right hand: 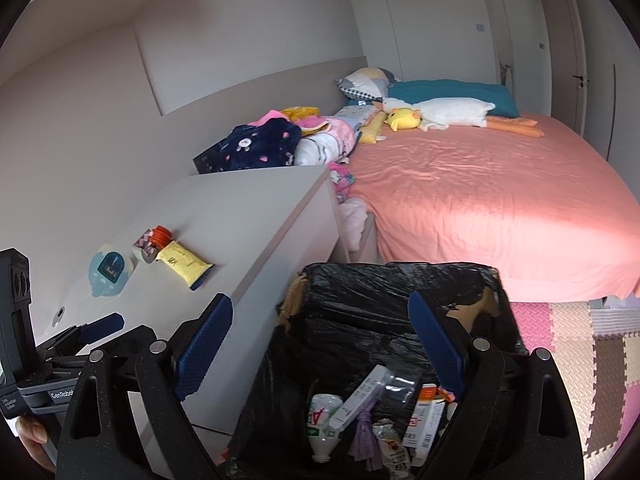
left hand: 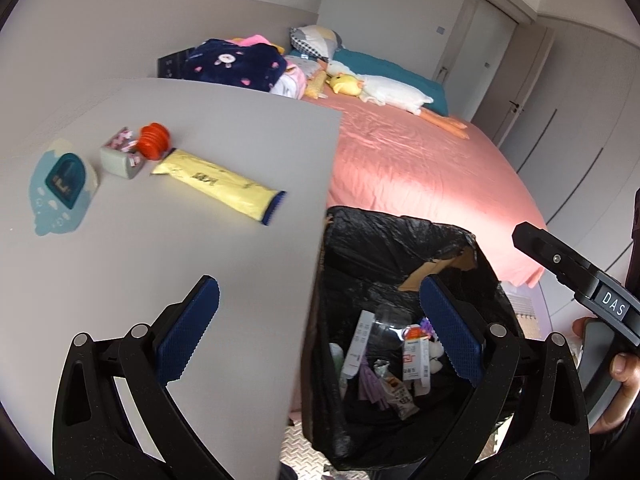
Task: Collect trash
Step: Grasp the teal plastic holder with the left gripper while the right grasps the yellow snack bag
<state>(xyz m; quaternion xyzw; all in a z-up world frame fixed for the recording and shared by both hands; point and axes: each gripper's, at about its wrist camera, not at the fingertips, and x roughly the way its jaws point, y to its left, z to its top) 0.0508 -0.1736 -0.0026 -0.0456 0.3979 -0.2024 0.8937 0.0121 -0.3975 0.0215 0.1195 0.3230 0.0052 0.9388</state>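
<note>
On the grey tabletop (left hand: 180, 240), up and to the left of our left gripper (left hand: 316, 332), lay the long yellow plastic wrapper (left hand: 218, 184); its long axis ran diagonally, the dark crimped end nearest us; both grippers were spread and empty; our right gripper (right hand: 320, 344) hung over the black-lined cardboard bin (right hand: 360, 280) of litter; we judged the left hand nearer the wrapper.

The bin (right hand: 400, 280) mouth stands open from above; the cabinet (right hand: 256, 216) crowds its left side, the bed (right hand: 480, 200) stands behind it.
</note>
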